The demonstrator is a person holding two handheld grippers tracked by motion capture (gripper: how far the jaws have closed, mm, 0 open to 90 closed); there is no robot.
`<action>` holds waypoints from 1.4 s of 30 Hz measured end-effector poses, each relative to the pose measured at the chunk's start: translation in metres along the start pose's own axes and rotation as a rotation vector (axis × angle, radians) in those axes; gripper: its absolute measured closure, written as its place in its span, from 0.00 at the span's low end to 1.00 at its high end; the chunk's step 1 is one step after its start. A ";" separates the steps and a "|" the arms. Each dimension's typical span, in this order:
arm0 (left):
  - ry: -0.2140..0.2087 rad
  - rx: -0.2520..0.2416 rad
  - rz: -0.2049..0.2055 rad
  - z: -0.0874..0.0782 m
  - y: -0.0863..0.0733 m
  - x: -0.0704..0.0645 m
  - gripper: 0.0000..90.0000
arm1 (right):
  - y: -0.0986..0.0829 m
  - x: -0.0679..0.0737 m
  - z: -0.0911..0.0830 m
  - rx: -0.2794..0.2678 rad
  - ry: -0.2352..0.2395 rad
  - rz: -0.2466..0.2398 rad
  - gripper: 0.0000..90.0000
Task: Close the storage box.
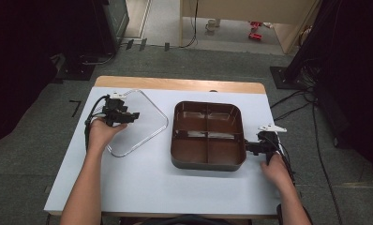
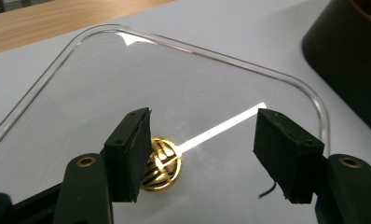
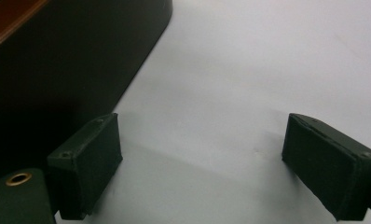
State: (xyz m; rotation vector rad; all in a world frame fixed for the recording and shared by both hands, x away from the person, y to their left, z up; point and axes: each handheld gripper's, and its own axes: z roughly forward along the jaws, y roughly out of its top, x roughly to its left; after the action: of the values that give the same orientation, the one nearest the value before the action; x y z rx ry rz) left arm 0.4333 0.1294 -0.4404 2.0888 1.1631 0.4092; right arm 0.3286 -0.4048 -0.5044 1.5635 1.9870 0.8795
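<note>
Left gripper [image 2: 202,154], jaws wide apart and empty, hovers over the clear lid [image 2: 127,84] lying flat on the counter [image 2: 249,23]; a gold knob [image 2: 162,163] sits just beside its left jaw, inside the gap. Right gripper [image 3: 202,163], likewise wide open and holding nothing, rests beside the brown four-compartment tray [image 1: 208,136], whose dark wall lies to its left. The left hand [image 1: 102,131] is nearer the lid.

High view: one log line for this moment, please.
left tool open over clear plastic lid | right tool open beside brown four-compartment tray | nothing held
</note>
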 end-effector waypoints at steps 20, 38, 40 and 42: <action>0.072 0.056 0.013 0.016 -0.021 0.013 0.52 | 0.000 0.000 0.000 0.000 0.000 0.000 0.12; 0.044 0.045 -0.023 0.020 -0.026 0.018 0.65 | 0.000 0.000 0.000 -0.001 0.000 0.000 0.12; 0.044 0.045 -0.023 0.019 -0.025 0.018 0.65 | 0.000 0.000 0.000 0.000 0.000 0.000 0.12; 0.045 0.047 -0.022 0.019 -0.025 0.018 0.65 | 0.000 0.000 0.000 0.000 0.000 0.000 0.12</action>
State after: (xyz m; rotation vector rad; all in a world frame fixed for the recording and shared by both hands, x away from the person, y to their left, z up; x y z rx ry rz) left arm 0.4386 0.1448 -0.4727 2.1149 1.2316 0.4245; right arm 0.3286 -0.4048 -0.5044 1.5630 1.9871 0.8798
